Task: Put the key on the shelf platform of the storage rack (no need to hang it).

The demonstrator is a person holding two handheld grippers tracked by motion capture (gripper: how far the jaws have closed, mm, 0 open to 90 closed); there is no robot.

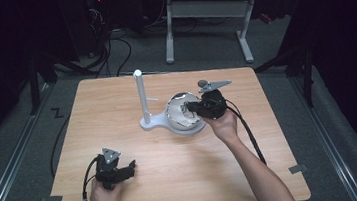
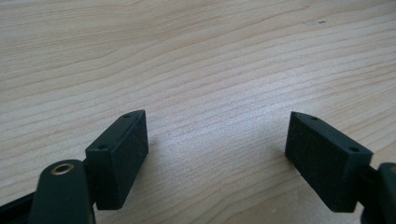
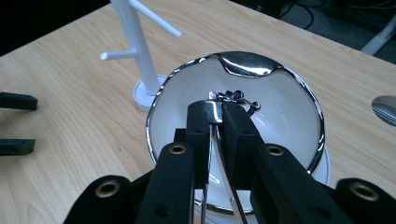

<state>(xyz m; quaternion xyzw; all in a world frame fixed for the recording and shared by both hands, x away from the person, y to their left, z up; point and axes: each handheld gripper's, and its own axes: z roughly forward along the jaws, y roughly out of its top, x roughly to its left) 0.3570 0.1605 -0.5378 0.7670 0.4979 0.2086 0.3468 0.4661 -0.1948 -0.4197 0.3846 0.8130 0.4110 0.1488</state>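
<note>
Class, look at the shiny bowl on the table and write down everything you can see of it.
The bowl is round, with a mirror-bright chrome outside and rim and a glossy white inside. It sits upright near the middle of the wooden table, on the white base of the stand with pegs. Small silver metal pieces lie inside. The right gripper reaches over the rim, its jaws shut on a thin metal piece; whether they touch the bowl cannot be told.

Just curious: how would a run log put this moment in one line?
right gripper: shut on keyring over bowl | left gripper: open above table
</note>
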